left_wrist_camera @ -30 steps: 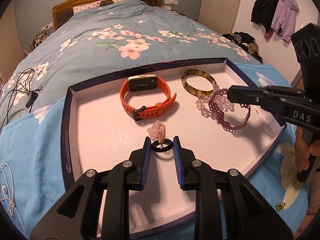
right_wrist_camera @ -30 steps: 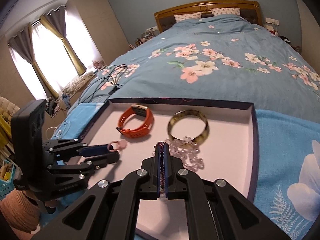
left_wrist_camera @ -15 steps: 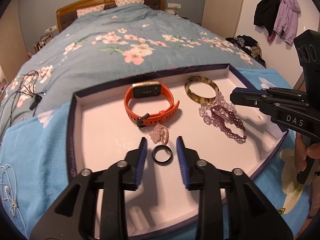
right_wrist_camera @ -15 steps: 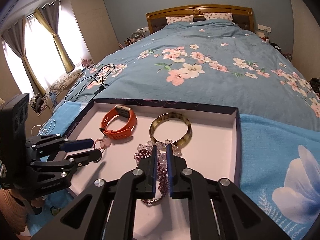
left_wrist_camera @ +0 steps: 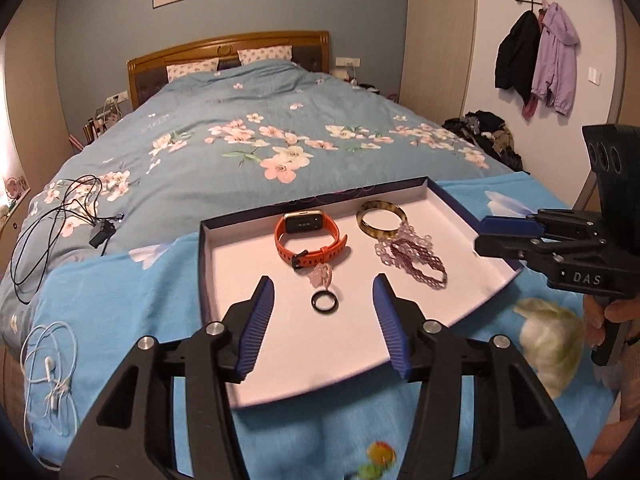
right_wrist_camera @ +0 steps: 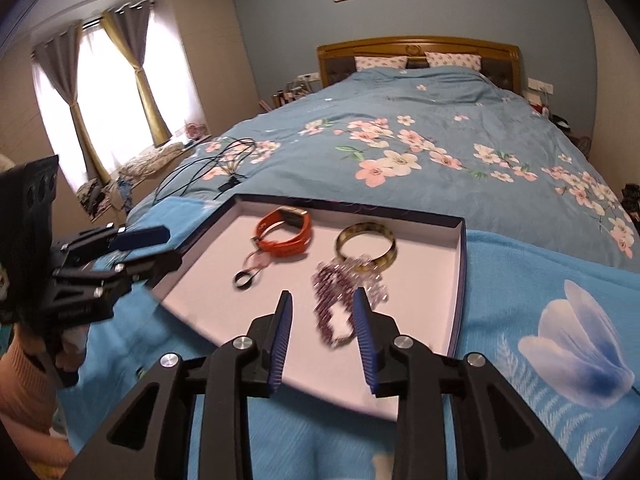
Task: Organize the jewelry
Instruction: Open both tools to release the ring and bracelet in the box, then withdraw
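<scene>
While ring (left_wrist_camera: 324, 303), bangle (left_wrist_camera: 380, 224) fill tray (left_wrist_camera: 256, 376)

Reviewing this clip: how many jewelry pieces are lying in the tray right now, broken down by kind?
Watch band: 1, orange
Bangle: 1, tortoiseshell
Beaded bracelets: 2, clear-lilac and maroon, tangled together
Rings: 2, black and pink with a charm
Total: 6, all inside the tray

In the tray (left_wrist_camera: 208, 264), on the bed (left_wrist_camera: 248, 120): watch (left_wrist_camera: 308, 236) toward the far edge, bangle (left_wrist_camera: 380, 220) right of it, beaded bracelets (left_wrist_camera: 412, 256) touching the bangle's near side, ring (left_wrist_camera: 325, 303) nearer the middle, charm (left_wrist_camera: 322, 274) between ring and watch.
</scene>
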Motion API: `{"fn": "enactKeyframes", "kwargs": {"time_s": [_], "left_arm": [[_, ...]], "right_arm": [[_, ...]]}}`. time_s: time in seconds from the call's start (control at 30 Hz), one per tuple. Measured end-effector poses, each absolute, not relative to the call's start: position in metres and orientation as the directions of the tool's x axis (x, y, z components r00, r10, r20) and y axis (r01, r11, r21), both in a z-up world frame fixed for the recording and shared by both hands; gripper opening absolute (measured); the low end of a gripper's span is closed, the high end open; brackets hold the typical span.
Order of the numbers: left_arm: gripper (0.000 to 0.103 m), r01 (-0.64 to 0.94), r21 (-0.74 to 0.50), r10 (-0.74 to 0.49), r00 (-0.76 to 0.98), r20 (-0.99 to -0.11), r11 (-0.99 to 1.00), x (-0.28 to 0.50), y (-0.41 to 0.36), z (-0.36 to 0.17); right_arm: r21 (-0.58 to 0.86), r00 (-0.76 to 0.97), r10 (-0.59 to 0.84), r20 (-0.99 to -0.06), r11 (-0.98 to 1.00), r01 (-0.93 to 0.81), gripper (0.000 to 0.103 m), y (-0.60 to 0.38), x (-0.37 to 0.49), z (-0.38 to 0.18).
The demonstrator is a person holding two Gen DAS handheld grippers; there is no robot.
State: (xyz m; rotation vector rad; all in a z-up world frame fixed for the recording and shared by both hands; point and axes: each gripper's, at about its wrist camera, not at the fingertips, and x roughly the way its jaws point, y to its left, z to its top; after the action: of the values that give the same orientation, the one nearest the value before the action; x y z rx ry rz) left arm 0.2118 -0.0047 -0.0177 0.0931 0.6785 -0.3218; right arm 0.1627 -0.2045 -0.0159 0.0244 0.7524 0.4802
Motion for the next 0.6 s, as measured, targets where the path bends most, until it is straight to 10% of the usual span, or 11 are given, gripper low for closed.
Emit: {"fn": "enactKeyframes", "kwargs": {"time_s": [0.6], "left_arm": [[0.061,0.403,0.019,-0.294,0.698,-0.653,0.915,0.11,0.004,-0.044]], "right_arm": [[0.117,0.555,0.392,-0.734,0.878,-0.464,0.041,-0.194,0.065,-0.052]]}}
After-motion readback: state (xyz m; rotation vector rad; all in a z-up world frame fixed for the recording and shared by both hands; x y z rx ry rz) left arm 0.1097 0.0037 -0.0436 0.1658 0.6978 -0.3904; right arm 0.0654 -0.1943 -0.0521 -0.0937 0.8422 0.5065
